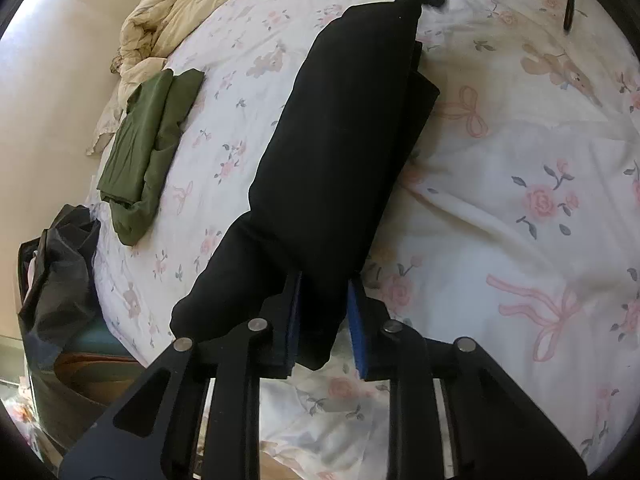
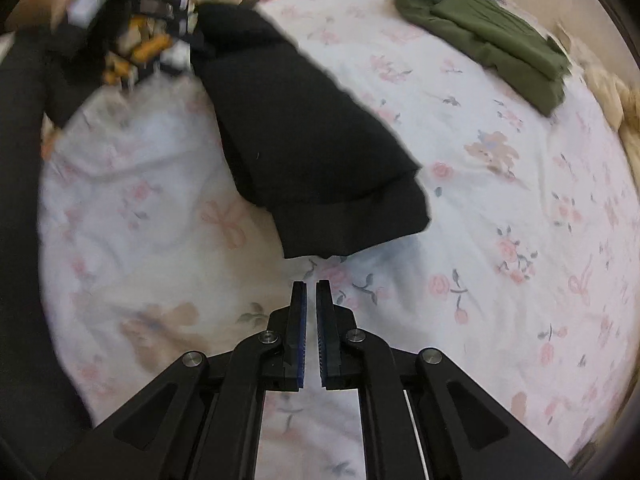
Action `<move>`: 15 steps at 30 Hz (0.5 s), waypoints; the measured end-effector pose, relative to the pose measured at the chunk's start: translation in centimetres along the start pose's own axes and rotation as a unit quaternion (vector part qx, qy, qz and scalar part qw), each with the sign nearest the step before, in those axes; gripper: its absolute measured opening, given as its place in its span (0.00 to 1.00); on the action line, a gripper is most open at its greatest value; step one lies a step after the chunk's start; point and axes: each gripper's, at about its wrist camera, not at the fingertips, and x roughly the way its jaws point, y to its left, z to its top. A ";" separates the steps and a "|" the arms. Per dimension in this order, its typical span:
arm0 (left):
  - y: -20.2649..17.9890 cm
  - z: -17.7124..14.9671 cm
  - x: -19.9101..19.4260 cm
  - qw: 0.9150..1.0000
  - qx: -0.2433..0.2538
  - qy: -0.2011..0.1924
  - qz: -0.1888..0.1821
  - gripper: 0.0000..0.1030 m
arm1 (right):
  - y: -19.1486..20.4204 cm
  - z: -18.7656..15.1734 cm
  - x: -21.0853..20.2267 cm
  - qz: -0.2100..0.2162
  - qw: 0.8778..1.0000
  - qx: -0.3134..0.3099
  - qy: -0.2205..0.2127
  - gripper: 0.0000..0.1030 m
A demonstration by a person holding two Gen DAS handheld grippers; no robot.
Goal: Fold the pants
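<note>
Black pants (image 1: 340, 128) lie folded in a long strip across the flowered bed sheet (image 1: 500, 200). My left gripper (image 1: 326, 277) straddles their near end. The cloth hangs loosely between the pads, and the blue face of the right pad (image 1: 356, 312) is bare. In the right wrist view the pants (image 2: 304, 128) end in a thick folded edge just ahead of my right gripper (image 2: 311, 282). That gripper is shut over the sheet (image 2: 500, 240) with nothing between its fingers.
A folded green garment (image 1: 148, 140) lies on the bed beside the pants, also seen as the green garment (image 2: 492, 40). A crumpled cream blanket (image 1: 192, 4) lies at the far corner. A black bag (image 1: 60, 272) stands off the bed's edge.
</note>
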 end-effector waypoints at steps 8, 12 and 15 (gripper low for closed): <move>1.3 -0.9 -1.0 0.996 -0.074 -0.002 -0.048 0.31 | -2.1 5.8 -2.4 -0.041 0.976 0.193 -0.094 0.07; 2.7 -2.7 -0.8 0.991 -0.113 0.028 -0.061 0.32 | -1.0 7.1 3.7 -0.027 0.978 0.205 -0.033 0.07; 5.1 -5.3 0.3 0.972 -0.201 0.085 -0.087 0.34 | 0.5 6.6 5.2 -0.007 0.980 0.200 -0.013 0.07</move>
